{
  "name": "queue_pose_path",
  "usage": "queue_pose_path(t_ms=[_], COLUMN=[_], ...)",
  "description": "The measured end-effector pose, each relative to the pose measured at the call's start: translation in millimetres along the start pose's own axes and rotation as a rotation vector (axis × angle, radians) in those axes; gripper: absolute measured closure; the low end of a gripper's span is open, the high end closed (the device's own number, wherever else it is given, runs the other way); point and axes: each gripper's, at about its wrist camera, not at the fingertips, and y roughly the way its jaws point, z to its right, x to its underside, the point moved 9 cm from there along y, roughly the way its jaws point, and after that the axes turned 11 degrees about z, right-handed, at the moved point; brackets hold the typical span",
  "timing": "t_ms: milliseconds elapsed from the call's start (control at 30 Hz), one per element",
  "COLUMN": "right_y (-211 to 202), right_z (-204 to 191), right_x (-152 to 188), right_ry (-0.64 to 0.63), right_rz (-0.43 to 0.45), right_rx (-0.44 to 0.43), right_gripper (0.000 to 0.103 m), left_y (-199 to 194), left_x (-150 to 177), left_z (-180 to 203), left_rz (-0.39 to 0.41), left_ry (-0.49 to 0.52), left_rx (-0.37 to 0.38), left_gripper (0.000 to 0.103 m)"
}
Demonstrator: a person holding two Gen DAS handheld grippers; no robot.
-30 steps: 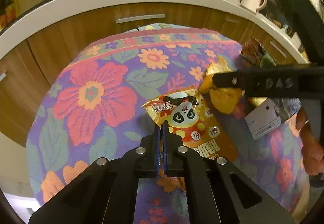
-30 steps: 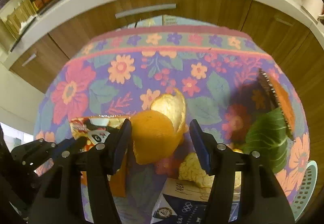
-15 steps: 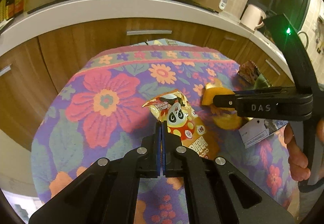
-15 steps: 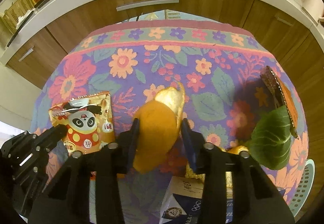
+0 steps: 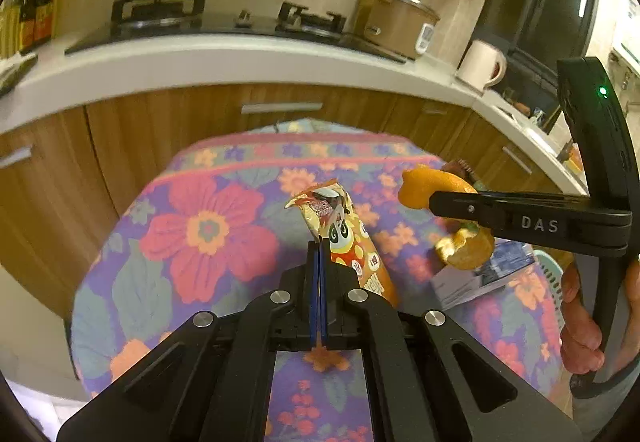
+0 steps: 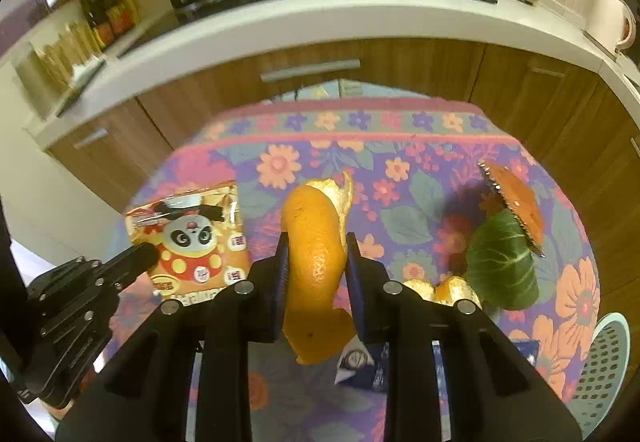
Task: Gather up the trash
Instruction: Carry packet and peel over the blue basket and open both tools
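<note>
An orange peel (image 6: pixel 314 226) hangs between the pads of my right gripper (image 6: pixel 316 246). The jaws are still closing and press on the peel from both sides, holding it above the flowered tablecloth (image 6: pixel 420 146). My left gripper (image 5: pixel 319 244) is shut on the edge of a yellow panda snack packet (image 5: pixel 348 238), which stands lifted and tilted off the cloth. From the left wrist, the right gripper (image 5: pixel 436 202) shows side-on at the right with the peel (image 5: pixel 428 186) curling above and below it. Seen from the right wrist, the left gripper (image 6: pixel 140 254) pinches the packet (image 6: pixel 192 238) at its lower left.
A green leaf (image 6: pixel 504 266), a brown serrated wrapper (image 6: pixel 518 206) and more peel pieces (image 6: pixel 448 288) lie on the right of the cloth. A blue-and-white paper (image 6: pixel 360 362) lies near me. A pale green perforated basket (image 6: pixel 604 362) sits at the right edge. Wooden cabinets (image 6: pixel 420 62) stand behind.
The right jaws have narrowed onto the orange peel and lifted it off the cloth. The left gripper, shut throughout, has risen with the packet, and both views now show more of the kitchen.
</note>
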Motion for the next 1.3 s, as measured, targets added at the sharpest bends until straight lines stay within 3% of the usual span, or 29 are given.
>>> queue_pose_path(t_ms=[333,733,1000,1067,1300], right_y=[-71.0,-146.0,-191.9,-203.5,-211.3], right_z=[33.3,133.1,225.4,251.1,344.8], right_x=[-8.4,12.8,53.4,71.0,155.9], right_ry=[0.038,0.168,0.283,0.307,0.489], right_rz=[0.133,0.232,0.27,0.273,0.218], right_rx=[0.044,0.17,0.277,0.317,0.454], right_gripper=[0.08,0.08,0.08,0.08,0.08], left_y=[-30.6,-24.6,4.5,12.6,47.4], left_x=[-31.8,-34.4,-2.6,9.8,64.0], left_z=[62.1,190.4,284.6,312.4,401.0], left_rz=[0.1,0.13,0.069,0.044,-0.046], left_ry=[0.077,0.203,0.267,0.292,0.424], left_rx=[0.08,0.249,0.378,0.431,0.506], left_gripper=[0.103,0.103,0.103,0.103,0.103])
